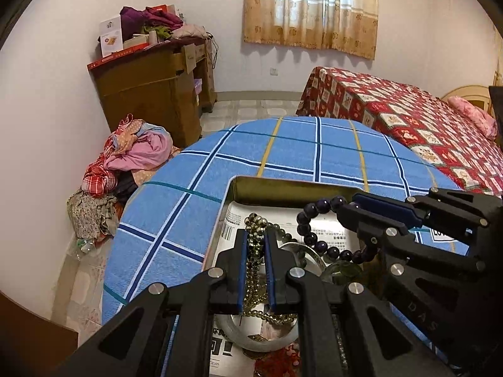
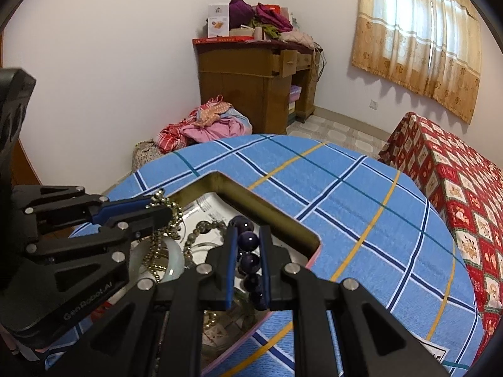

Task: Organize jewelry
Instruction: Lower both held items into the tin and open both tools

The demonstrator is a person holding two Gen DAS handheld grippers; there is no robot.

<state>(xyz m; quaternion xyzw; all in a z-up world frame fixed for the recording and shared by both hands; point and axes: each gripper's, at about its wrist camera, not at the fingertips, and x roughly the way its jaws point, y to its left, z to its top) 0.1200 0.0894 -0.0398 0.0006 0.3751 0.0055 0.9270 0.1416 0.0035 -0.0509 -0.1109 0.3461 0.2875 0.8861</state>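
Observation:
An open metal tin (image 1: 276, 185) (image 2: 267, 207) lined with printed paper sits on a round table under a blue plaid cloth. My left gripper (image 1: 254, 238) is shut on a strand of small gold-green beads (image 1: 254, 223) that hangs down into the tin; in the right wrist view this left gripper (image 2: 166, 210) enters from the left with the bead strand (image 2: 171, 216). My right gripper (image 2: 248, 235) is shut on a dark purple bead bracelet (image 2: 248, 240), held over the tin; the left wrist view shows the right gripper (image 1: 347, 205) with the bracelet (image 1: 311, 238) looping below it. A pale jade bangle (image 1: 251, 339) (image 2: 174, 257) lies in the tin.
More beads and a silver bangle (image 1: 311, 254) lie in the tin. A red patterned bed (image 1: 424, 125) stands at the right. At the far wall there are a wooden desk (image 1: 157, 84) piled with boxes and clothes, and a heap of clothes (image 1: 132, 154) on the floor.

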